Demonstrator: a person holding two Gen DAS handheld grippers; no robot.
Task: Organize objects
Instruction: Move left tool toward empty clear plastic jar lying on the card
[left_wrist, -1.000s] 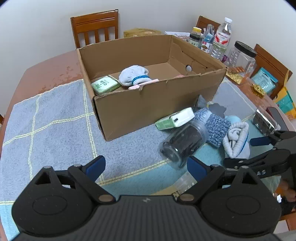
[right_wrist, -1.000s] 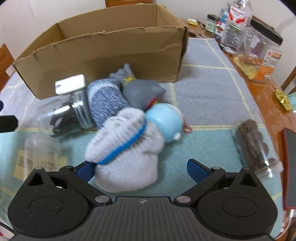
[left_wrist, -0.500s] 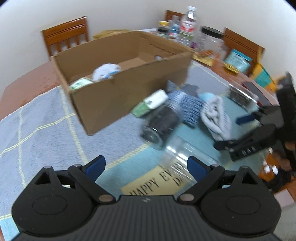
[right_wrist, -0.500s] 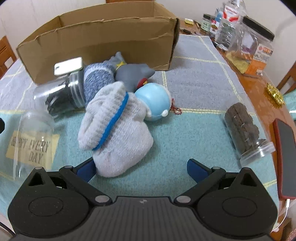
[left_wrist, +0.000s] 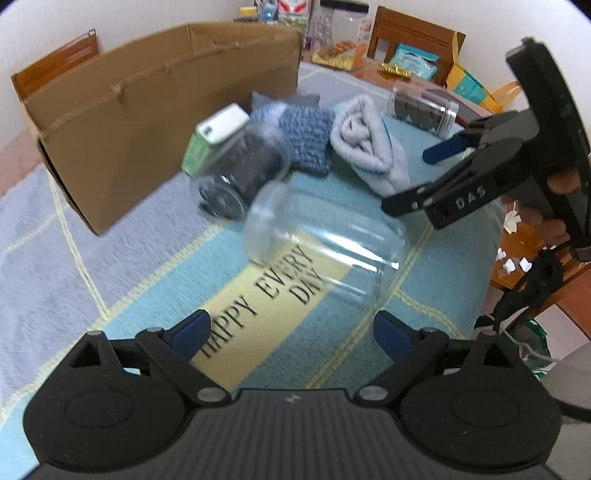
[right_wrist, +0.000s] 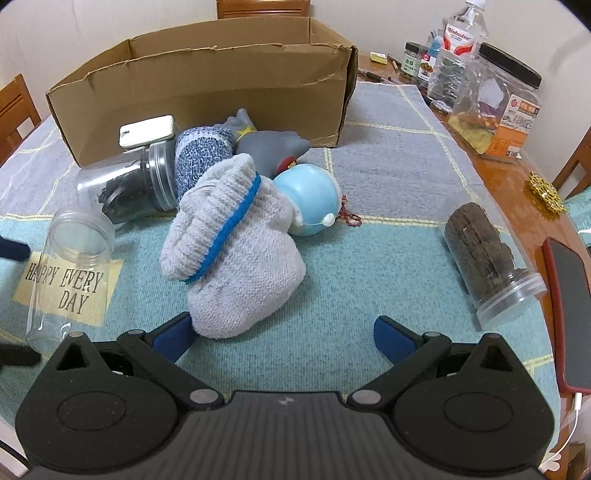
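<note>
Since the earlier frame the left gripper (left_wrist: 291, 334) has dropped toward the cloth and rolled, so the empty clear plastic jar (left_wrist: 325, 243) that lay at the view's lower edge now fills the space just ahead of its blue pads. The jaws stand wide apart with nothing pressed between them; the jar lies on its side, just beyond the fingertips, over a yellow panel printed "HAPPY EVERY DAY" (left_wrist: 264, 291) on the blue and teal checked tablecloth (left_wrist: 55, 280).

The right gripper (right_wrist: 282, 332) has shifted slightly sideways; its jaws are likewise wide and hold nothing. The left blue pad (right_wrist: 173, 332) sits at the edge of the grey knitted sock bundle with a blue band (right_wrist: 229, 251), which lies on the cloth in front of it.

Beside the bundle: a light blue round toy (right_wrist: 310, 199), a grey rubber shark-like toy (right_wrist: 273, 147), a blue-and-white speckled rolled sock (right_wrist: 201, 155), and a clear jar of dark contents (right_wrist: 129, 184) on its side, with a white-topped green carton (right_wrist: 147, 131) behind it. The open brown cardboard box (right_wrist: 207, 96) stands behind this group. To the right, well apart, lies a clear jar of brown discs (right_wrist: 484, 254); a red-cased phone (right_wrist: 569, 317) rests on the bare wooden table edge.
</note>
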